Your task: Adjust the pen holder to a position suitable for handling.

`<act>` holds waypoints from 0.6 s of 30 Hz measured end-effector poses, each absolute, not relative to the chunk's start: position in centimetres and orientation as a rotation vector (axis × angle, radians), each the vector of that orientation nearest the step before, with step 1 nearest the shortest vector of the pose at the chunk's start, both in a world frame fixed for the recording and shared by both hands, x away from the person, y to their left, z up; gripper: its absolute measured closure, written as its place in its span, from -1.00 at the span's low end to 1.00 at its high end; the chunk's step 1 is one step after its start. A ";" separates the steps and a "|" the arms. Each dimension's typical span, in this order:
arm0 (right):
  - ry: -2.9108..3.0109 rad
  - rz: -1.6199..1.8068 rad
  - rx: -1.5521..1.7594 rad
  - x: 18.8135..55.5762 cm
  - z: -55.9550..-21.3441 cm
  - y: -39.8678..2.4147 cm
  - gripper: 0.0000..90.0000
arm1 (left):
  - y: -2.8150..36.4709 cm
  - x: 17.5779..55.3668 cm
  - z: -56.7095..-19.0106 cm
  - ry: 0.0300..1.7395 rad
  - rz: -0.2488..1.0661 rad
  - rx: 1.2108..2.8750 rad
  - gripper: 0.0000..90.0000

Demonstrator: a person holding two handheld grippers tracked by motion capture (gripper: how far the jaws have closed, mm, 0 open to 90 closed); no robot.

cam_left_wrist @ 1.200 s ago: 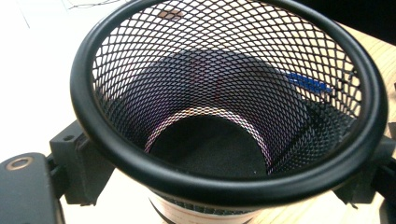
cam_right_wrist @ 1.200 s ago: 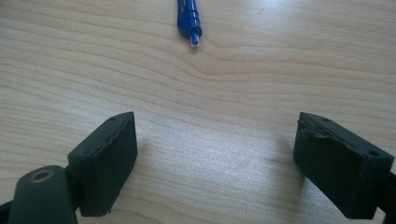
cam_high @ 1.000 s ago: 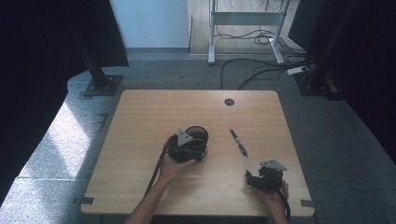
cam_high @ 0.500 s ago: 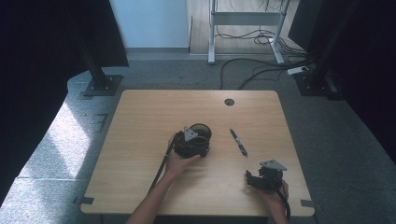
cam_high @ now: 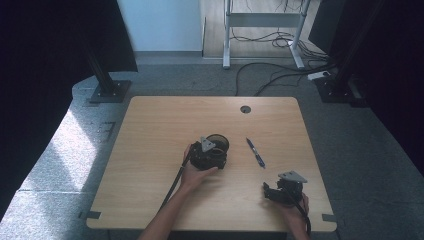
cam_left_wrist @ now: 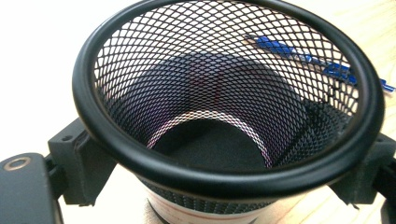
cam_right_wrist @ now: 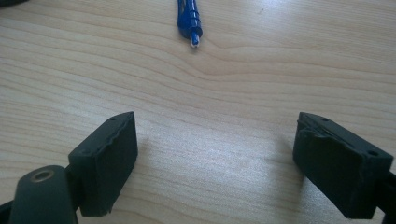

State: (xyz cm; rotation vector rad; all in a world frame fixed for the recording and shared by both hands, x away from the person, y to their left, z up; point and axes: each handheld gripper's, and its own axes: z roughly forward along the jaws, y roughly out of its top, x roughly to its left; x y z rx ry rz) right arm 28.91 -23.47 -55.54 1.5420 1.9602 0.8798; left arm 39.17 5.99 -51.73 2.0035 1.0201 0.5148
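A pale wooden table with rounded corners stands on grey carpet. At its near right edge a hand holds the right gripper low over the wood, jaws spread wide with bare table between them, grasping nothing. In the right gripper view the tip of a blue pen lies on the wood beyond those jaws, well apart from them.

Near the table's middle, the left gripper is at a black mesh cup, which stands upright on the table. In the left gripper view the jaws sit on either side of the cup, just below its rim; they have just been opening a little, and whether the pads still press the mesh cannot be told. The pen lies just right of the cup.

Farther off, a round cable hole marks the table's far edge. Beyond it are a metal frame, loose cables, black stands and dark curtains at both sides.
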 end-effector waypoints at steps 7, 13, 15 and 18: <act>1.960 0.880 1.542 28.9 -55.5 -23.5 -0.71 | 6.1 39.0 -51.4 1.014 0.508 1.975 -0.85; 1.959 0.880 1.543 28.9 -55.5 -23.5 -0.71 | 6.6 38.7 -51.1 1.002 0.499 1.965 -0.95; 1.960 0.880 1.543 28.9 -55.5 -23.5 -0.71 | 6.8 38.6 -51.1 0.995 0.486 1.966 -0.97; 1.959 0.880 1.543 28.9 -55.5 -23.5 -0.70 | 7.1 38.3 -50.9 0.988 0.491 1.971 -0.98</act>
